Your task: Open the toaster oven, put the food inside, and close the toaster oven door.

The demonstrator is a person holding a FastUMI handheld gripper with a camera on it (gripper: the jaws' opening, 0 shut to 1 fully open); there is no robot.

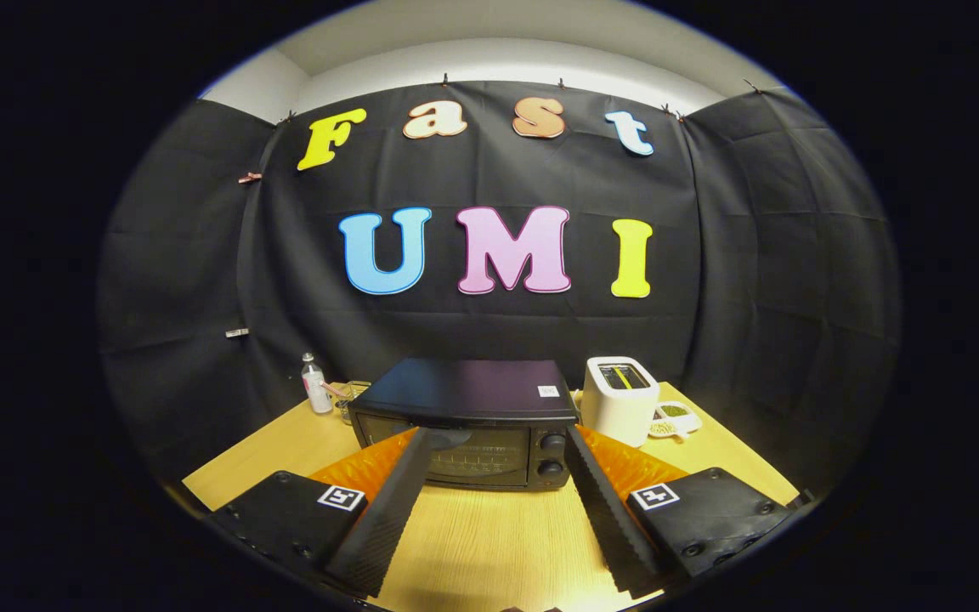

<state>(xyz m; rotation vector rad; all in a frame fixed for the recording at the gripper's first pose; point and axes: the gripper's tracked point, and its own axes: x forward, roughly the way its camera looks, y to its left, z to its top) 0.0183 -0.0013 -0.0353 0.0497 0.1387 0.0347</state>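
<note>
A black toaster oven (466, 421) stands on the wooden table (489, 544) just ahead of my fingers, its glass door shut and two knobs (551, 455) on its right side. My gripper (498, 438) is open, held above the table, and the fingertips reach the oven's front, one at each side of the door. Nothing is between the fingers. Right of the oven, a small white dish (675, 419) holds something green and yellowish.
A white pop-up toaster (620, 398) stands right of the oven, beside the dish. A small clear bottle (315, 385) and some cluttered items (345, 398) sit at the back left. Black cloth walls close in the table on three sides.
</note>
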